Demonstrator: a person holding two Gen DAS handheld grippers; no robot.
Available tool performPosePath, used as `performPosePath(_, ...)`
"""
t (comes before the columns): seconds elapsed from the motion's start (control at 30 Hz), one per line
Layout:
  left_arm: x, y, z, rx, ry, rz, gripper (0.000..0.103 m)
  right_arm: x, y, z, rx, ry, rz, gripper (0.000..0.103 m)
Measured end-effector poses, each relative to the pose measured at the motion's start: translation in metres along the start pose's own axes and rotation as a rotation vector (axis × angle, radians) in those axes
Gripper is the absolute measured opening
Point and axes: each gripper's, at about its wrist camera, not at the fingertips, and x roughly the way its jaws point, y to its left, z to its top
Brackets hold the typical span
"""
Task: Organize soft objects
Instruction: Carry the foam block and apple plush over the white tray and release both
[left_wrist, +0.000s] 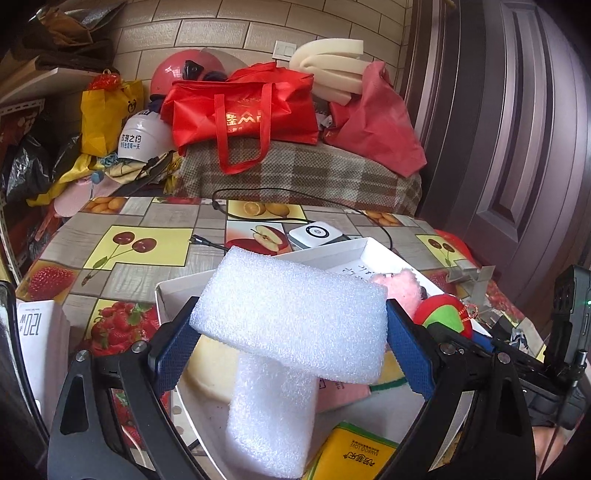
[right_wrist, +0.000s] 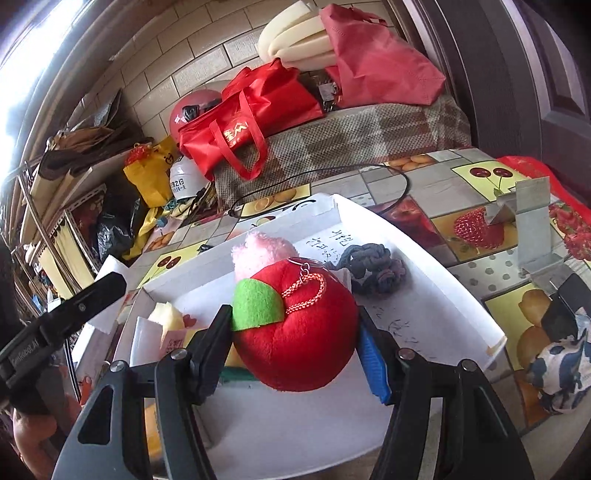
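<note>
Two grippers under my control, both loaded, both over white tray (right_wrist: 424, 251). My left gripper (left_wrist: 291, 332): fingers clamped on white foam piece (left_wrist: 291, 314), held above tray's left part, foam blocking most of my view below. My right gripper (right_wrist: 295, 332): fingers pinching red plush apple (right_wrist: 295, 332), green leaf up. Pink plush (right_wrist: 258, 247) just behind apple; grey scrunchie (right_wrist: 373, 269) in tray's far right. Fruit-print tablecloth (left_wrist: 147, 236) free along far edge; black cable (left_wrist: 258, 192) there.

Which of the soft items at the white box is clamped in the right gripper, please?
The red plush apple with the green felt leaf: the right gripper squeezes it. The pink fluffy toy and grey scrunchie lie free behind it.
</note>
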Motion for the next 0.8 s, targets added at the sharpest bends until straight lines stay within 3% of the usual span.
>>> performPosePath(0.3,-0.004,-0.013,0.0,0.083,-0.034,0.075,0.096,-0.006,0.003,-0.001,-0.022,-0.012,-0.004,0.064)
performPosePath(0.4,-0.006,-0.014,0.0,0.095,-0.058,0.118,0.102,-0.01,0.007,-0.001,-0.038,-0.032,-0.023,0.066)
performPosePath(0.47,-0.007,-0.014,0.0,0.115,-0.076,0.165,0.103,-0.012,0.009,-0.001,-0.055,-0.04,-0.035,0.073)
performPosePath(0.5,-0.007,-0.014,0.0,0.124,-0.075,0.189,0.103,-0.013,0.011,0.0,-0.066,-0.046,-0.042,0.083)
performPosePath(0.67,-0.007,-0.011,0.0,0.109,-0.072,0.201,0.103,-0.026,0.021,0.003,-0.127,-0.12,-0.093,0.103)
performPosePath(0.8,-0.008,-0.014,0.0,0.121,-0.076,0.2,0.103,-0.03,0.028,0.002,-0.168,-0.148,-0.108,0.103)
